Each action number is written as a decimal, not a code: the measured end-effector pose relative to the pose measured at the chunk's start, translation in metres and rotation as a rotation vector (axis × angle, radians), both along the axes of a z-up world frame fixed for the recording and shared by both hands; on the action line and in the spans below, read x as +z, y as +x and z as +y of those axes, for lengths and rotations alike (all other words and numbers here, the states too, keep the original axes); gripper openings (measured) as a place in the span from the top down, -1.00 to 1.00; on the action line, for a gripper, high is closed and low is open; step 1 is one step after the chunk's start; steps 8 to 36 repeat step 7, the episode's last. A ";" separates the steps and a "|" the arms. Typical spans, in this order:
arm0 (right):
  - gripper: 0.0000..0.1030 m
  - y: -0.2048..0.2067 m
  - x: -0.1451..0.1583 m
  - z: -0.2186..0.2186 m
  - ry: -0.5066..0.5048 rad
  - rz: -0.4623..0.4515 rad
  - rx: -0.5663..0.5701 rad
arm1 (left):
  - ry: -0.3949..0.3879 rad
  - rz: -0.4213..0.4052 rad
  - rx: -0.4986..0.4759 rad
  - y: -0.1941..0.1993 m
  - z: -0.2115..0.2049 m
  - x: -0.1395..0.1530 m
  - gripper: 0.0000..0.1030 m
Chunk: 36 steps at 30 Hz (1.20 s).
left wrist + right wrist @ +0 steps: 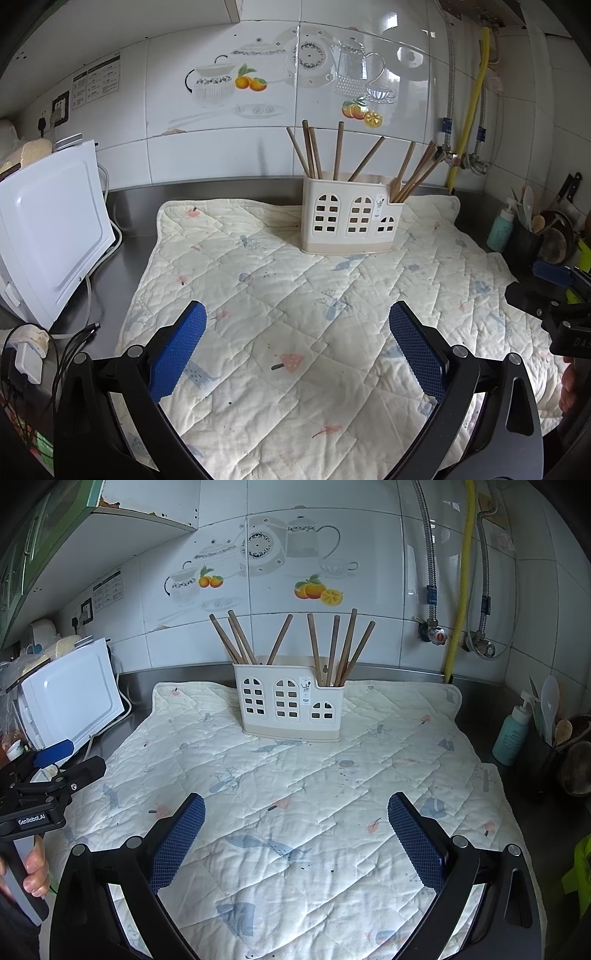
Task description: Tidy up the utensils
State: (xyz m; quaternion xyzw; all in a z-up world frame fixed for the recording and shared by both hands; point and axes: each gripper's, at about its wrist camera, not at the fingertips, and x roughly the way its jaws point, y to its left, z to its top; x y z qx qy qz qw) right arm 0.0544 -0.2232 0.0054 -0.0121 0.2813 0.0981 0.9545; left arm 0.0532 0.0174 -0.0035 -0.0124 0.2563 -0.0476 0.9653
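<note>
A cream utensil holder (349,221) (290,707) with window-shaped cutouts stands at the back of a quilted mat (295,317) (295,797). Several brown wooden chopsticks (338,151) (332,648) stand in it, some in the taller section, some in the lower right one. My left gripper (297,332) hangs open over the near half of the mat, nothing between its blue pads. My right gripper (295,819) is open too, also over the mat's near half, holding nothing. The left gripper (55,764) shows at the left edge of the right wrist view, held by a hand (33,871).
A white appliance (51,229) (70,698) with cables sits left of the mat. At the right stand a teal pump bottle (500,230) (513,734) and a dark pot of spoons (532,229) (554,720). Pipes and valves (437,635) run down the tiled wall behind.
</note>
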 end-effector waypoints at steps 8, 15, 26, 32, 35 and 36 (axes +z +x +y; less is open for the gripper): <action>-0.86 0.000 0.000 0.000 -0.002 -0.002 0.000 | -0.013 0.002 -0.002 0.000 0.003 0.000 -0.90; -0.86 0.000 0.000 0.000 -0.002 -0.002 0.000 | -0.013 0.002 -0.002 0.000 0.003 0.000 -0.90; -0.86 0.000 0.000 0.000 -0.002 -0.002 0.000 | -0.013 0.002 -0.002 0.000 0.003 0.000 -0.90; -0.86 0.000 0.000 0.000 -0.002 -0.002 0.000 | -0.013 0.002 -0.002 0.000 0.003 0.000 -0.90; -0.86 0.000 0.000 0.000 -0.002 -0.002 0.000 | -0.013 0.002 -0.002 0.000 0.003 0.000 -0.90; -0.86 0.000 0.000 0.000 -0.002 -0.002 0.000 | -0.013 0.002 -0.002 0.000 0.003 0.000 -0.90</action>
